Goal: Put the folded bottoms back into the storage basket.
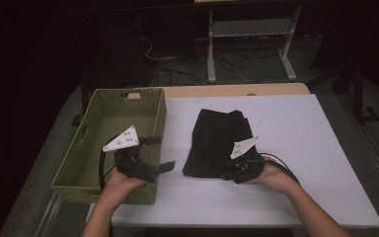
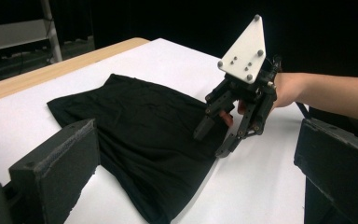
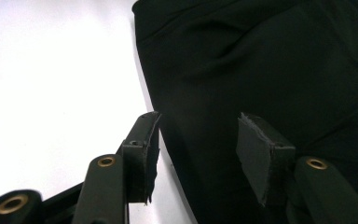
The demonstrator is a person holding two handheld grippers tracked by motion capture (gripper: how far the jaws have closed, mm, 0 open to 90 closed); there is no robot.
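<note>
Black folded garment [image 1: 219, 143] lies mid-table on the white tabletop [image 1: 301, 148], right of the woven basket [image 1: 103, 143]. Right gripper [image 1: 234, 172], jaws spread, straddles its near edge; left gripper [image 1: 160, 154] open, over the basket rim. Cloth looks soft, light, floppy; pinch the doubled edge.

garment [image 1: 217, 140]: black cloth, folded into a rough rectangle
surface: soft creases and shallow folds across the top, seen in the right gripper view [image 3: 270, 65]
pose: lying flat, long side running from the near edge toward the far edge
place: about the middle of the white tabletop [image 1: 301, 148], slightly left of centre
near end: narrower, its edge lifting slightly [image 2: 168, 210]
</note>
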